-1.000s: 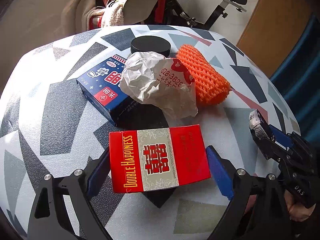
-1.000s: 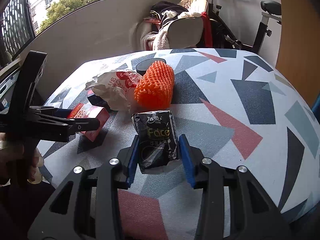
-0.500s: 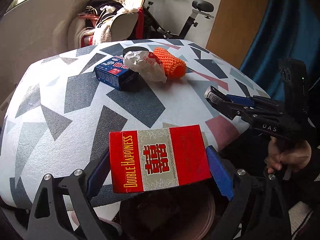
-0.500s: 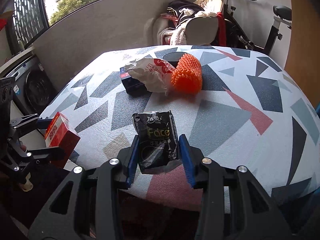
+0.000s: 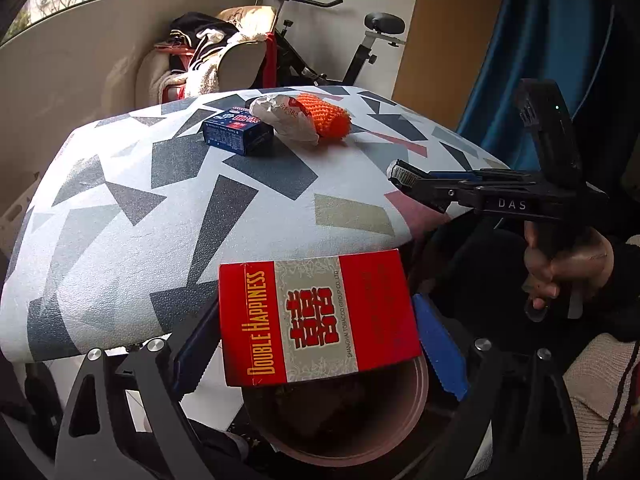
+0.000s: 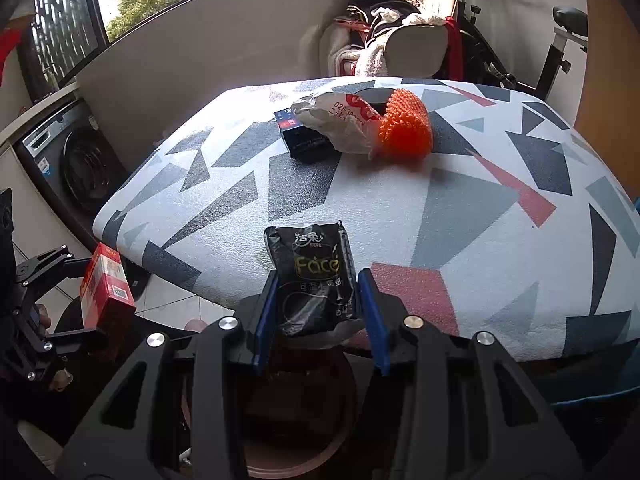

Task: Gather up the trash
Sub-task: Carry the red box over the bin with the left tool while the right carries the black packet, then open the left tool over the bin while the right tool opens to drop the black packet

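Two packs [image 5: 318, 316] [image 6: 314, 278] between clamped tongs [image 5: 320, 340] [image 6: 318, 308]

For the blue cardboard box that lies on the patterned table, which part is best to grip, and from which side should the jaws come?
Grip the blue cardboard box across its two long side faces, coming from the near table edge, probably tilted downward. It lies flat, its near end is free, and the crumpled white paper bag crowds its right side, so stay toward the left end.

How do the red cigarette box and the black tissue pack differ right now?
The red cardboard cigarette box is rigid and flat-sided; the black plastic tissue pack is soft, glossy and crinkled. The box sits in the left claw, the pack in the right claw. Both are gripped, held above a round bin.
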Motion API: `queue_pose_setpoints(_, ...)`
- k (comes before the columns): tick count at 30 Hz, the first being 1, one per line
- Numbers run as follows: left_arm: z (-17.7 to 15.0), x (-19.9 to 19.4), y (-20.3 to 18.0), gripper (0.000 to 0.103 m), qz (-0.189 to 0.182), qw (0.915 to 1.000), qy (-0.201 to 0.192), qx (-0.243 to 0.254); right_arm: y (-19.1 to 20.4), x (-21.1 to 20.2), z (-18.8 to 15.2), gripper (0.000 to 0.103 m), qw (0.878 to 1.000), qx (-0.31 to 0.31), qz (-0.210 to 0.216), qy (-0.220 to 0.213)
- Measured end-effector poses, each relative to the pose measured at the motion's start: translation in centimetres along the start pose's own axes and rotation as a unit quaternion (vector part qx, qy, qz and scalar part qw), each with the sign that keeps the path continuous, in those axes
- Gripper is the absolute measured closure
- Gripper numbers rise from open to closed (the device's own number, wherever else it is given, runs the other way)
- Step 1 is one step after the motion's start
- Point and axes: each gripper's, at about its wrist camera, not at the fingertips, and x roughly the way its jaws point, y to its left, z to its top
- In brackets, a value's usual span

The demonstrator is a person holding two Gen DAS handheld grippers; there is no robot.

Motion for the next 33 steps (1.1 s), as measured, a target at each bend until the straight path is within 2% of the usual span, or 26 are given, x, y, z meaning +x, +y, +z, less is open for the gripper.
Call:
queue_pose_setpoints(3,-0.2,0.1,-0.3,0.014,0.001,1.0000,-0.003,0.005,0.6,0.0,-0.2,0.061,1.000,-0.002,-0.003,0.003)
queue_pose_setpoints(7,-0.4,1.1,0.0,0.014,-0.002,0.9999,0.016,-0.002,1.4,0.0,-0.3,0.062,1.000,-0.008,-0.004,0.003)
queue_pose_setpoints(14,-0.5,1.0,0.6,0.014,-0.016,0.9997,0.010,-0.018,1.6,-0.2,-0.4,0.061,1.000,-0.012,-0.007,0.002)
queue_pose_setpoints(20,-0.4,1.3,0.0,0.014,-0.023,0.9996,0.014,-0.005,1.5,0.0,-0.6,0.061,1.000,-0.012,-0.007,0.004)
queue_pose_setpoints(33,-0.3,1.5,-0.9,0.009,-0.001,0.9998,0.013,0.014,1.4,0.9,-1.3,0.061,1.000,-0.006,0.002,0.017)
